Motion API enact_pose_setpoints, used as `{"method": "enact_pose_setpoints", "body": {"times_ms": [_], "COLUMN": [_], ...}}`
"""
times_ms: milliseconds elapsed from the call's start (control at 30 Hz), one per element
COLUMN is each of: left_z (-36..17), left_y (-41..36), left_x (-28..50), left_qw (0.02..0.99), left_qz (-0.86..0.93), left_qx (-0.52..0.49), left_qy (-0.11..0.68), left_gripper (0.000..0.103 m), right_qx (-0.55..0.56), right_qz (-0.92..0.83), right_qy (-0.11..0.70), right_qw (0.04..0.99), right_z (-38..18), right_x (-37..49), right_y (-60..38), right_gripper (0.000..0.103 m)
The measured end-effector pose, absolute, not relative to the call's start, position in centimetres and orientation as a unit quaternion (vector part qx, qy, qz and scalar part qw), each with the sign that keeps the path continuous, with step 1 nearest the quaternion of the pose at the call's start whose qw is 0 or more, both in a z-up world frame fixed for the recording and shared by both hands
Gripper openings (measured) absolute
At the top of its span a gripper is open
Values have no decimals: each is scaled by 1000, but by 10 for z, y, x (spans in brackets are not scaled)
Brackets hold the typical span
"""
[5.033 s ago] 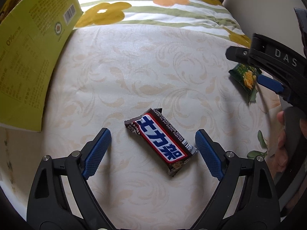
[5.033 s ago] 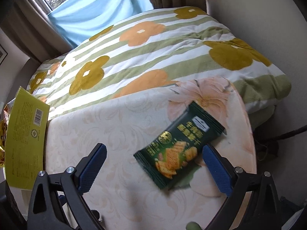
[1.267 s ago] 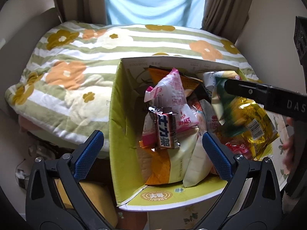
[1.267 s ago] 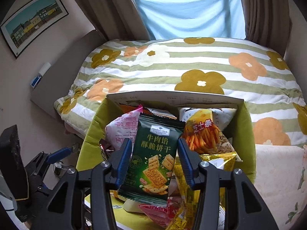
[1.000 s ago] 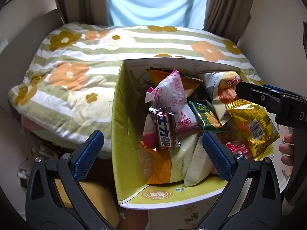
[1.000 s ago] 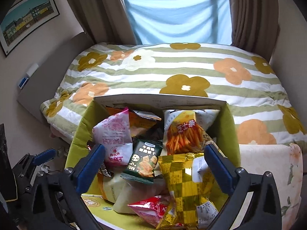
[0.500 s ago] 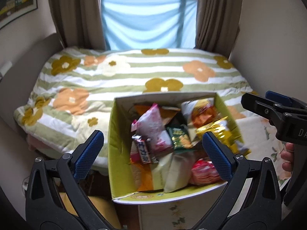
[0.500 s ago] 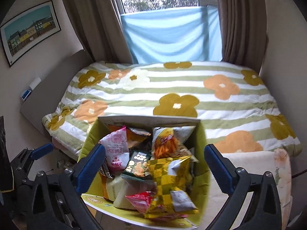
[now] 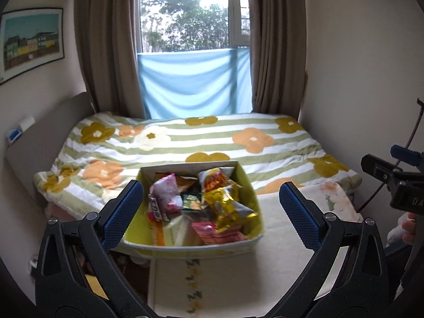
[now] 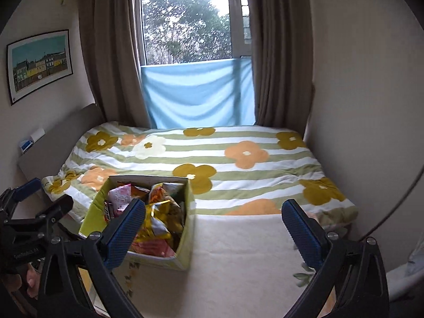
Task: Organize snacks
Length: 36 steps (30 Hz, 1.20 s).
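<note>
Snack box [image 9: 254, 206] on bench [image 9: 265, 273], ahead of left gripper [image 9: 212, 206], apparently left of right gripper [image 10: 214, 228]. Both grippers spread apart, empty.

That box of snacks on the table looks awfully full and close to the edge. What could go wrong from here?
Two things, I think. The snack box sits at the table's near-left corner, seemingly at the edge, so a nudge might tip it off. The gold bag is heaped to about rim height and could slide out if the box is bumped. Both the left gripper and right gripper are open and empty, so nothing steadies it.
</note>
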<state>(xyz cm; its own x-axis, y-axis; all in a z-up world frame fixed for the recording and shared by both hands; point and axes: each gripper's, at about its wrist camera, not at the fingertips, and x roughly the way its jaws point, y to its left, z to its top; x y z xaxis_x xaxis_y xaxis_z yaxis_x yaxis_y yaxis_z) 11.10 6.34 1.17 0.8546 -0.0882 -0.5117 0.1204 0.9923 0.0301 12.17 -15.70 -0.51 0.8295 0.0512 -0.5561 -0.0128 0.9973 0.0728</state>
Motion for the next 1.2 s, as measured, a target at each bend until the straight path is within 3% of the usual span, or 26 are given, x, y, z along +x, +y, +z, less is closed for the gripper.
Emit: {"method": "enact_pose_setpoints", "body": {"times_ms": [433, 1200], "left_z": [6, 11], "left_y": [32, 20], "left_x": [26, 21], "left_qw": [965, 968], "left_qz": [-41, -42], "left_qx": [17, 22], "left_qy": [258, 247], "left_gripper": [102, 102], "right_qx": [25, 25], "right_qz": [-8, -18], "right_qy": [278, 259], "right_qw": [960, 965], "right_z": [-19, -15], "right_x": [42, 26], "right_y": [-194, -204], "right_gripper": [102, 102]}}
